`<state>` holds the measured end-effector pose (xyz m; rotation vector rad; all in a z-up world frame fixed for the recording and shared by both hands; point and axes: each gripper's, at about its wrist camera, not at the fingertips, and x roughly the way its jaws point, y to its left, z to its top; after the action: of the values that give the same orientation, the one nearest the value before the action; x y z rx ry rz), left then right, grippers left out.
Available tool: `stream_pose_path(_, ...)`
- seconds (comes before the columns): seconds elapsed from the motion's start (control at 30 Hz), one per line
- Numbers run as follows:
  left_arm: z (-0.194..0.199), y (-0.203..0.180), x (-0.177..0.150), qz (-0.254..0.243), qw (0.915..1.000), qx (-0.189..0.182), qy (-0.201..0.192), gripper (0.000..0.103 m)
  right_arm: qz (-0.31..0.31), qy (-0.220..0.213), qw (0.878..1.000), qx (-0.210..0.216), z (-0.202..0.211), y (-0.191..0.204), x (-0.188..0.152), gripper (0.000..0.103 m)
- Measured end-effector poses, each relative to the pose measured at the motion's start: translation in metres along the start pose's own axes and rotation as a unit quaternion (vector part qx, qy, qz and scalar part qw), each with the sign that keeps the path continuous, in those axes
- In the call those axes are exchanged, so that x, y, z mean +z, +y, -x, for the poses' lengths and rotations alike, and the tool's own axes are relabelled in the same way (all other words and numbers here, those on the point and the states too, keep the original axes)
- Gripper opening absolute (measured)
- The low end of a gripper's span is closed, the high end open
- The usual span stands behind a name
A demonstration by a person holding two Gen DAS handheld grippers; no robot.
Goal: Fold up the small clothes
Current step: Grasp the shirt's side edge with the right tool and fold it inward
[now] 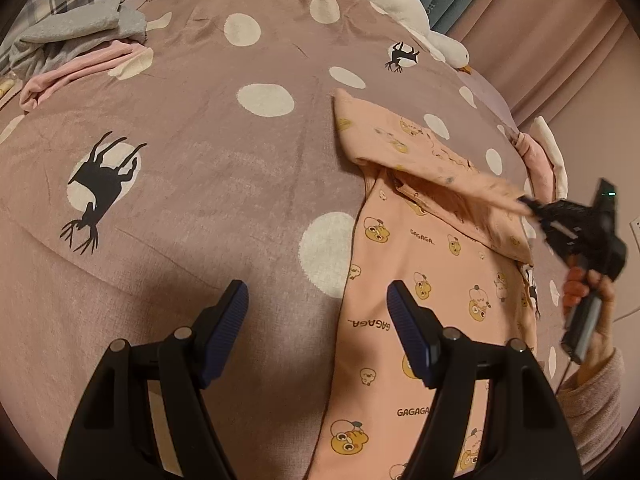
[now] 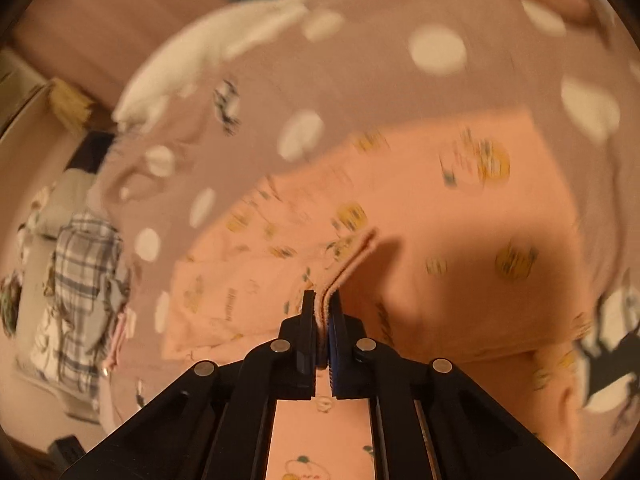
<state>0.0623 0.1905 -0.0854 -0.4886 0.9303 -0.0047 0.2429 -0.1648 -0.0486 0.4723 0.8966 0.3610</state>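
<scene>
One peach duck-print garment (image 1: 420, 280) on the dotted bedspread (image 1: 200, 184), fold begun: right gripper (image 2: 324, 304) clamps its lifted edge; left gripper (image 1: 318, 300) open, empty. Further folds remain.

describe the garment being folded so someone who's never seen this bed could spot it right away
Start from the dusty-pink bedspread with white dots and black deer. On its right side lies a peach garment printed with yellow cartoon faces and the word GAGAGA, one edge pinched in the right gripper. The grey and pink clothes heaped at the far left are plain, without print.
</scene>
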Motion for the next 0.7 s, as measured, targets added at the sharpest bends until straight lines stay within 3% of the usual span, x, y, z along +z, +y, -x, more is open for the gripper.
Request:
stream_pose_path(0.13,-0.001,-0.004,-0.002,-0.007,1.0,-0.001,0.003,0.072,0.009,-0.049,0.998,-0.024,0.033,-0.011,0.008,0.006)
stream_pose_path(0.2,-0.004,-0.007,-0.003,-0.012,0.9999,0.0,0.007,0.072,0.009,-0.037,0.999,-0.031,0.03,-0.023,0.01,0.006)
stream_pose_path(0.3,-0.007,-0.011,-0.004,-0.012,0.9998,-0.002,0.013,0.072,0.016,-0.019,0.993,-0.12,0.013,-0.042,0.007,0.006)
stream_pose_path(0.4,-0.008,-0.015,-0.007,-0.021,0.9997,-0.001,0.016,0.072,-0.004,0.015,0.986,-0.165,0.0,-0.063,0.004,0.008)
stream_pose_path(0.5,-0.01,-0.02,-0.008,-0.029,0.9994,0.002,0.019,0.072,0.026,-0.025,0.982,-0.185,0.011,-0.054,0.002,0.01)
stream_pose_path(0.6,-0.015,-0.026,-0.007,-0.032,0.9992,-0.006,0.023,0.072,0.052,-0.06,0.985,-0.151,0.021,-0.039,0.002,0.01)
stream_pose_path(0.7,-0.021,-0.037,0.003,-0.038,0.9986,-0.023,0.028,0.072,0.08,-0.034,0.991,-0.102,0.01,-0.03,0.001,0.01)
